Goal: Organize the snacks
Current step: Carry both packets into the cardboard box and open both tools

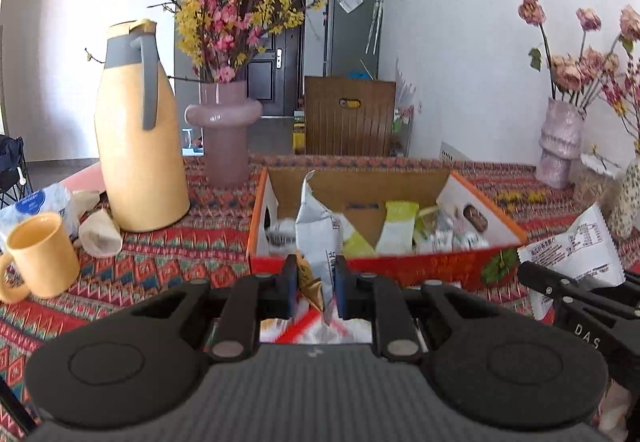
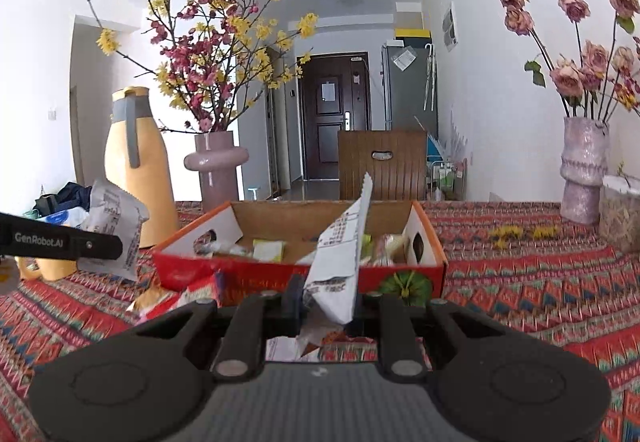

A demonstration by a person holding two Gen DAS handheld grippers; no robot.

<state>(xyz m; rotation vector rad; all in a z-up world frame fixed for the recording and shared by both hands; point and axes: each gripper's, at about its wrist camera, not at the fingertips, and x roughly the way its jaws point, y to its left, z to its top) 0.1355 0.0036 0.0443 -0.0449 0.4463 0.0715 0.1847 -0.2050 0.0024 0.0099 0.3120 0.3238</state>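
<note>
Between the closed fingers of the left gripper (image 1: 316, 282), a grey-white snack packet (image 1: 318, 238) is standing upright, pinched tight at its lower end, its torn top rising in front of the box (image 1: 420, 266). Just to its right, the right gripper (image 2: 326, 302) is clamping a second white printed packet (image 2: 340, 262), which is leaning with its serrated tip pointing up over the box's front wall. Both packets are hanging just short of the red-and-orange cardboard box, which is sitting open on the patterned tablecloth (image 2: 540, 282) and holding several small green, white and yellow wrapped snacks (image 1: 400, 232). More wrappers, red and white, are lying on the cloth under the left gripper (image 1: 304, 326). Left of the box, a tall yellow jug (image 1: 140, 145) with a grey handle is standing beside a pink vase (image 1: 224, 129) of red and yellow blossom branches, and a yellow mug (image 1: 40, 254) is sitting nearer the edge. At the far right, another pale vase (image 2: 584, 173) is holding faded roses.
</note>
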